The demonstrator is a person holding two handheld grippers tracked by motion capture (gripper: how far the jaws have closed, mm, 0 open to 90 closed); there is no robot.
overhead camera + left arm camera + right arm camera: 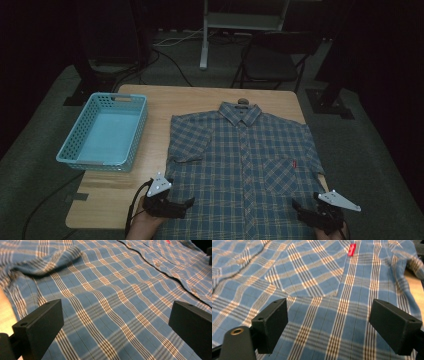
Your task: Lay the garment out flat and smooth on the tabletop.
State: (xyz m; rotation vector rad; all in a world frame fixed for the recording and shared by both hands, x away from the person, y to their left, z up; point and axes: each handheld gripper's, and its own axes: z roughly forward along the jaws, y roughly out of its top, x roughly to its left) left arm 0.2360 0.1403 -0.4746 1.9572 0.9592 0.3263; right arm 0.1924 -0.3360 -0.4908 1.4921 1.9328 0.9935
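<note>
The left gripper (116, 322) holds its two black block-shaped jaws wide apart just above a blue plaid cotton shirt with tan and white stripes (105, 290), nothing between them. Beyond the jaws the shirt's buttoned placket (160, 267) runs diagonally toward the upper right, and a raised fold (47, 263) sits at upper left. A sliver of pale wooden table (6, 315) shows beside the shirt's left edge.

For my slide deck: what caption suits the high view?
Plaid shirt spread flat on wooden table beside blue basket, left gripper and right gripper open at its hem.

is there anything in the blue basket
No, the basket beside the shirt shows only its bare bottom in the high view.
</note>
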